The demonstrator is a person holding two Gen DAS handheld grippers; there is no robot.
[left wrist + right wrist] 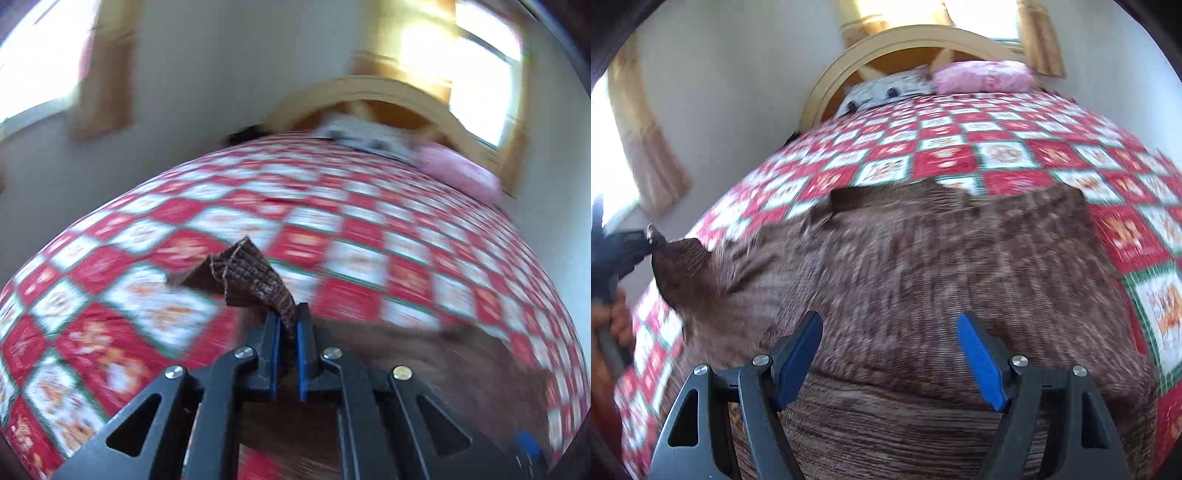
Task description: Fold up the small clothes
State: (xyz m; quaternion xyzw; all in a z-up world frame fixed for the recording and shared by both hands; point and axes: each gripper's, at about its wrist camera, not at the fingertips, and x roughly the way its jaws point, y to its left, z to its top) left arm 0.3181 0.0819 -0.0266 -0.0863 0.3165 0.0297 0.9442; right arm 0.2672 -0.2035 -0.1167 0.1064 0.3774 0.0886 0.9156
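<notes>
Folding: your left gripper (289, 322) pinches the garment's (905, 277) corner, lifted to carry across.
Right gripper (890, 360): fingers apart, holding nothing, poised above the near hem.
Garment: spread on the bedspread's (1015, 155) near edge.

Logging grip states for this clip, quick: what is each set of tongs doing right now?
Left tongs: shut on a corner of the brown knit garment.
Right tongs: open above the garment, holding nothing.

Brown ribbed garment (905, 266); red-and-white checked bedspread (1015, 155); pink pillow (982, 76).
</notes>
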